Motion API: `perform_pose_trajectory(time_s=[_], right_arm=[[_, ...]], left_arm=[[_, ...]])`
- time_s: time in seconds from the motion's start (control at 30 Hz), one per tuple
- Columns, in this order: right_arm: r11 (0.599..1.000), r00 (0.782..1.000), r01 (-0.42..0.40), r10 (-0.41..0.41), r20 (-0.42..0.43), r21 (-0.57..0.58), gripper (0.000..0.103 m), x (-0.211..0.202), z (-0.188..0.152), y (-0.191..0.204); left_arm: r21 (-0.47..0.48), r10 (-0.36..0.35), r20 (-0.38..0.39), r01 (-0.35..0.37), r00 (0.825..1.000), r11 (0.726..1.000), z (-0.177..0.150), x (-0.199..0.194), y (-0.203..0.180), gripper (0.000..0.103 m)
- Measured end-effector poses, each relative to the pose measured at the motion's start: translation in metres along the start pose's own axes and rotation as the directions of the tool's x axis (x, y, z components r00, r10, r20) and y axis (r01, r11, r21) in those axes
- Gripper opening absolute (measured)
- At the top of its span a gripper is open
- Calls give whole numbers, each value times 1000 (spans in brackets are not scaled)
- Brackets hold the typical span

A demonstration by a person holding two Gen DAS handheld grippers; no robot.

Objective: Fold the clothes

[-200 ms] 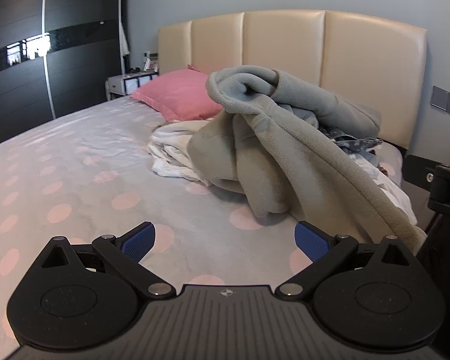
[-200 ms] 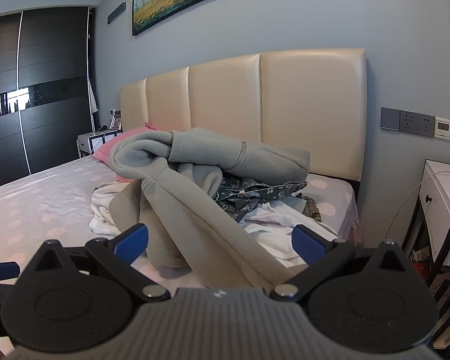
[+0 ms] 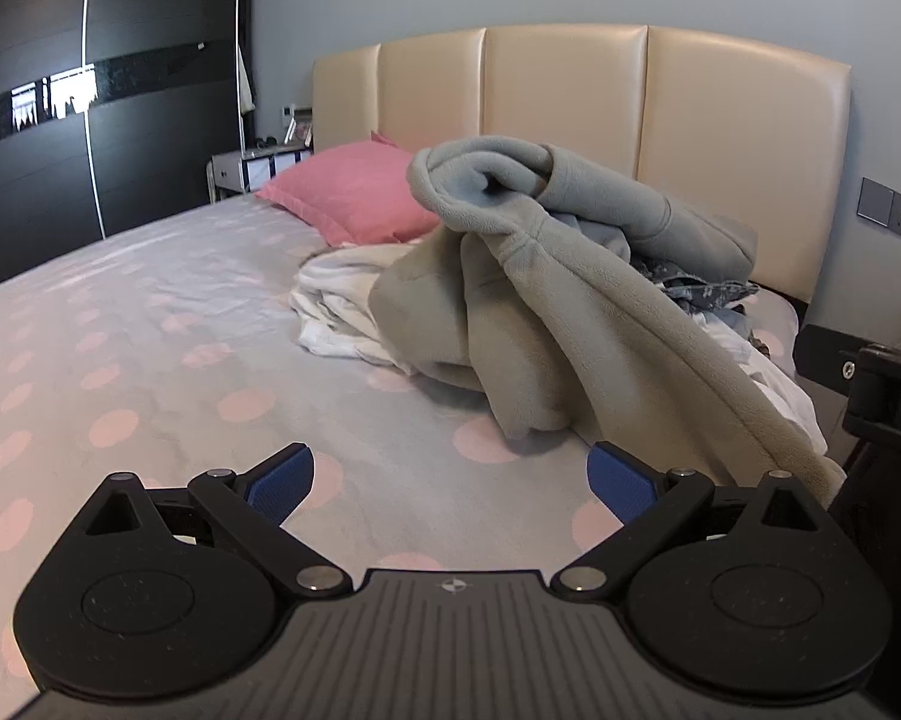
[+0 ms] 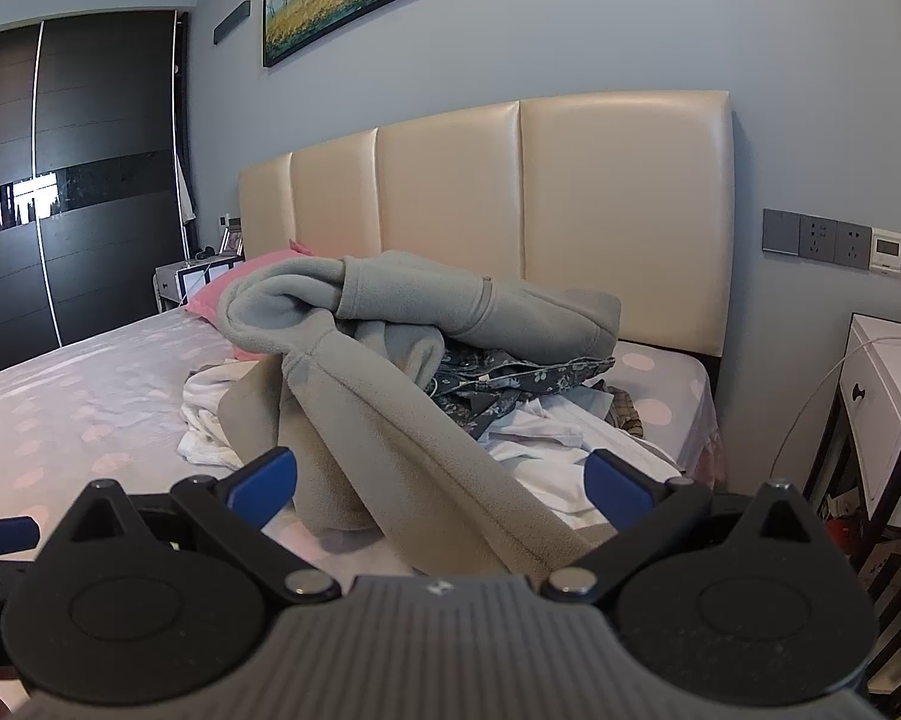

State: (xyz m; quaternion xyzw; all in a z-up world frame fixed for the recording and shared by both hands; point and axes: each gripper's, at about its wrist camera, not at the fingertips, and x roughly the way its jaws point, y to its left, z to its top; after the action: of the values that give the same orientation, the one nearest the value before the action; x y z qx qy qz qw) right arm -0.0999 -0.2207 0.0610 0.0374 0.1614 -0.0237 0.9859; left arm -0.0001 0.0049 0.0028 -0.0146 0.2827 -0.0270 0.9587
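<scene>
Clothes for folding lie in one unsorted pile point(image 4: 426, 384) near the head of the bed, in front of the cream padded headboard point(image 4: 570, 210). Uppermost is a grey-green fleece garment point(image 3: 570, 300), bunched at the top with one long section trailing down toward the near edge of the mattress. Beneath it on the left side lies crumpled white fabric point(image 3: 336, 312); behind it, a dark blue floral-print garment point(image 4: 510, 378) and more white cloth point(image 4: 546, 432) are visible. A pink pillow point(image 3: 354, 192) rests just beside the pile, against the headboard. The pale grey bedsheet with pink dots point(image 3: 150, 330) is bare in front of the pile.

Left gripper point(image 3: 450, 480): jaws spread wide, nothing between the blue pads, positioned above the bare sheet short of the pile. Right gripper point(image 4: 441, 480): jaws equally wide; the trailing fleece section passes between the blue pads in the right wrist view, but the pads do not press on it.

Compared with the earlier frames, both views match closely: the pile has the same shape, and both grippers show the same wide setting and position.
</scene>
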Motion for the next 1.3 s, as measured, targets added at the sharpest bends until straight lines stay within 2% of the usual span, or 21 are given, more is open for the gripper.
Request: perform_pose_trajectory(time_s=[0.13, 0.23, 0.33, 0.63, 1.3], right_arm=[[1000, 1000, -2, 2, 7, -1, 103, -5, -1, -3], [1000, 1000, -7, 7, -7, 0, 103, -5, -2, -4], [1000, 999, -8, 7, -46, -11, 103, 6, 0, 0], [1000, 999, -1, 0, -41, -17, 103, -1, 0, 0], [1000, 999, 3, -4, -47, -27, 103, -1, 0, 3]], left_arm=[[-3, 6, -5, -6, 1000, 1000, -1, -3, 2, 100], [8, 44, -20, -44, 999, 999, -1, 2, -4, 100], [11, 46, -20, -46, 999, 999, -1, 2, -4, 100], [34, 36, 1, -36, 999, 999, -3, -4, -4, 100], [17, 28, -8, -28, 1000, 999, 0, -8, -1, 100]])
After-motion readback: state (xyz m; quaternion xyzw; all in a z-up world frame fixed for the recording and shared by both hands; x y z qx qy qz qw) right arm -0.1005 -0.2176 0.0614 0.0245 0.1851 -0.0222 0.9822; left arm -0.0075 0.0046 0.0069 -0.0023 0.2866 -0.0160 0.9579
